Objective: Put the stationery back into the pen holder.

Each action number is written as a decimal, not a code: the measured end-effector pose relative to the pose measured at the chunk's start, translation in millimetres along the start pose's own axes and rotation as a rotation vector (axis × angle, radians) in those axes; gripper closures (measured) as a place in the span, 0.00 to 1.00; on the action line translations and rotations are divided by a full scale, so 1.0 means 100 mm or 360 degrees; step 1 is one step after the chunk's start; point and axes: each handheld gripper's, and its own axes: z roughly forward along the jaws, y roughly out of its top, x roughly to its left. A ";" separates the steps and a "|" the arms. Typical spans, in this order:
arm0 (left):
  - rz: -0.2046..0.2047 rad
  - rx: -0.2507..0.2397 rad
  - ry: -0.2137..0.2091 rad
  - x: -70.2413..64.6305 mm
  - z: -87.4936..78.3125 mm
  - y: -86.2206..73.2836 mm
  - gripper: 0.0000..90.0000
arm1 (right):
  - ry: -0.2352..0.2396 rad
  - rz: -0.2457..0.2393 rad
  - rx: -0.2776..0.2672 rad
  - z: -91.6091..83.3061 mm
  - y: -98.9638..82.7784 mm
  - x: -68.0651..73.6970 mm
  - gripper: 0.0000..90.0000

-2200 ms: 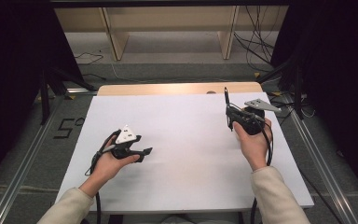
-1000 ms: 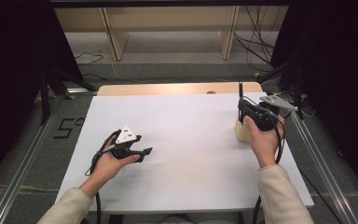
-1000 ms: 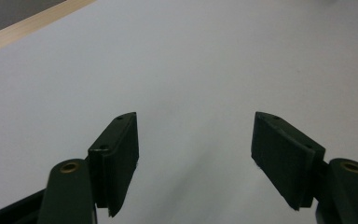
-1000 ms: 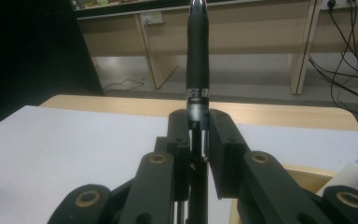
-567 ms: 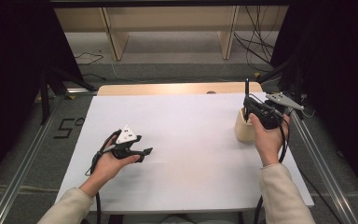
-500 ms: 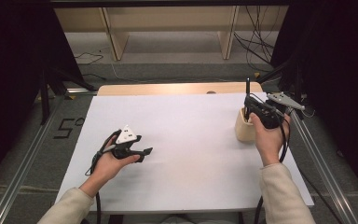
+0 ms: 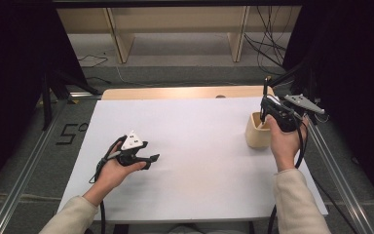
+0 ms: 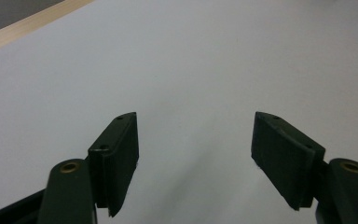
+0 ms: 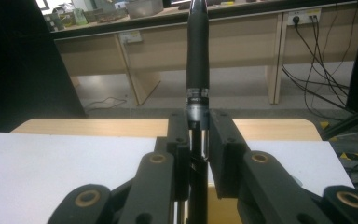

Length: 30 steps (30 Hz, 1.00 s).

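The black pen (image 9: 198, 56) is standing upright between the 2 jaws of the right gripper (image 7: 271, 113), which are pinching it near the silver band, probably so its lower end can go straight down into the beige cup (image 7: 256, 131) at the table's (image 7: 190, 126) right side. The left gripper (image 7: 143, 159) is resting on the white surface, jaws gaping around nothing, seemingly waiting.
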 end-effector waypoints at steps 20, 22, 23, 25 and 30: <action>-0.0001 0.0000 -0.0001 0.00 0.00 0.00 0.36 | -0.0071 -0.0038 0.0039 0.12 -0.13 -0.09 0.89; -0.0003 -0.0002 0.0000 0.00 0.00 0.00 0.36 | -0.0073 -0.0038 0.0040 0.13 -0.15 -0.09 0.89; -0.0004 -0.0001 0.0000 0.01 0.00 0.00 0.36 | -0.0075 -0.0034 0.0044 0.14 -0.16 -0.09 0.89; -0.0005 -0.0001 0.0000 0.01 0.00 0.00 0.36 | -0.0076 -0.0036 0.0049 0.15 -0.17 -0.10 0.89; -0.0003 -0.0001 0.0000 0.01 0.00 0.00 0.36 | -0.0080 -0.0037 0.0051 0.16 -0.18 -0.11 0.89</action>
